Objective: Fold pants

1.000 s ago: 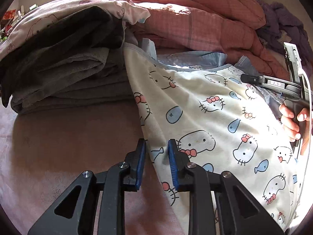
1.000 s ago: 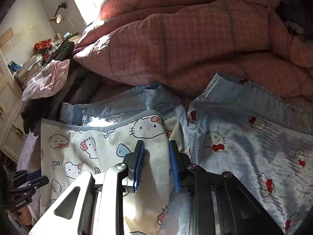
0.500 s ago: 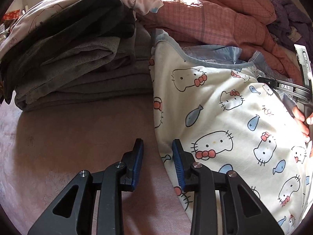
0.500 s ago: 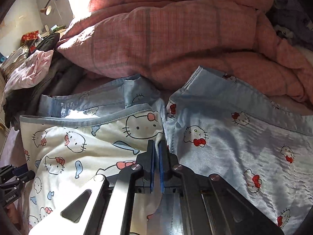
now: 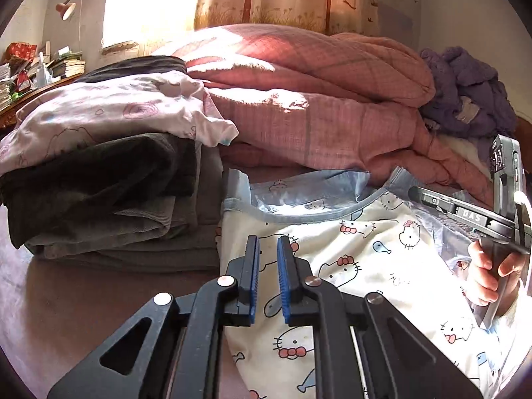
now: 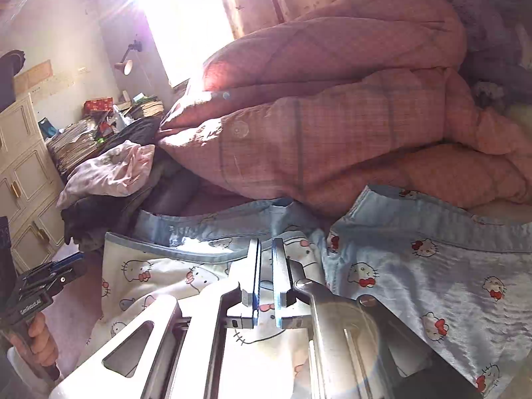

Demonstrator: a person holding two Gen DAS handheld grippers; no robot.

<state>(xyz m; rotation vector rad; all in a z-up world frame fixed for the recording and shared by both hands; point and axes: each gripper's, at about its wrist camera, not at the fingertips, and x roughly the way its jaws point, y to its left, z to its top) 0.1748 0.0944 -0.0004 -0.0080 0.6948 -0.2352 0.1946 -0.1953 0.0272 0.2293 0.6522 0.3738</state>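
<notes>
Sunny bedroom, pinkish bed [image 5: 83, 299] with a big pink quilt [image 5: 316, 99] piled up past both tongs.

The cat-print pants [image 5: 382, 266] lie flat right under and ahead of the tongs. The right tongs [image 6: 265, 282] are clamped on the waistband edge. The left tongs [image 5: 267, 286] have just been closing to a narrow gap, with pants fabric showing in it, though I can't tell if they're biting. A stack of folded clothes [image 5: 116, 199] sits left of the left tongs.

"DAS" — on right gripper [image 5: 472, 216].
</notes>
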